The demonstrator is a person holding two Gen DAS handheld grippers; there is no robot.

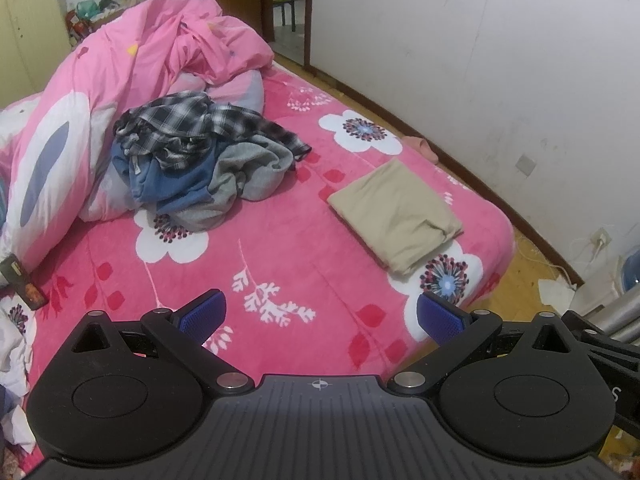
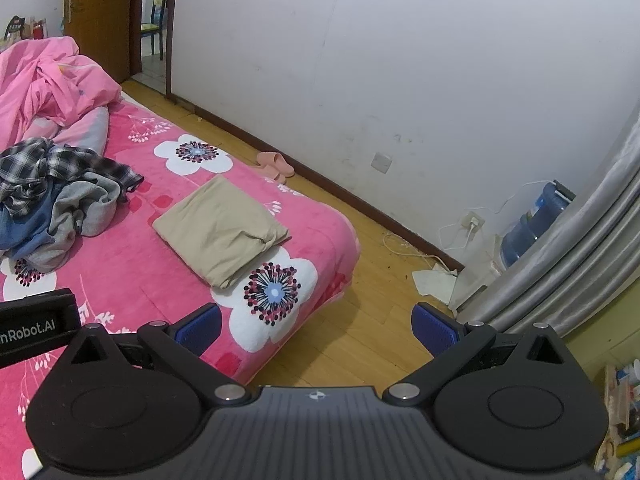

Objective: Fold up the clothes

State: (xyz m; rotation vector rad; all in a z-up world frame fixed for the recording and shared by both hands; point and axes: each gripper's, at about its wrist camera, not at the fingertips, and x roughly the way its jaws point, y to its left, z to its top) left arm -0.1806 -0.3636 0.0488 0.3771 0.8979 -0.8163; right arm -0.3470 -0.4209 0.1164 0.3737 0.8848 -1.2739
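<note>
Beyond the folded beige garment (image 1: pixel 396 216) on the bed (image 1: pixel 280 264) lies the unfolded heap (image 1: pixel 200 160). Both grippers, left (image 1: pixel 320 316) and right (image 2: pixel 316 326), hang wide-fingered, empty (lift the plaid top layer first, I'd judge).

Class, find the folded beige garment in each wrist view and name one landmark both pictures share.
Left wrist view: the folded beige garment lies right of centre on the pink bedspread, near the bed's right edge.
Right wrist view: the same garment lies left of centre.
Shared landmark: the pile of unfolded clothes to its left.
</note>
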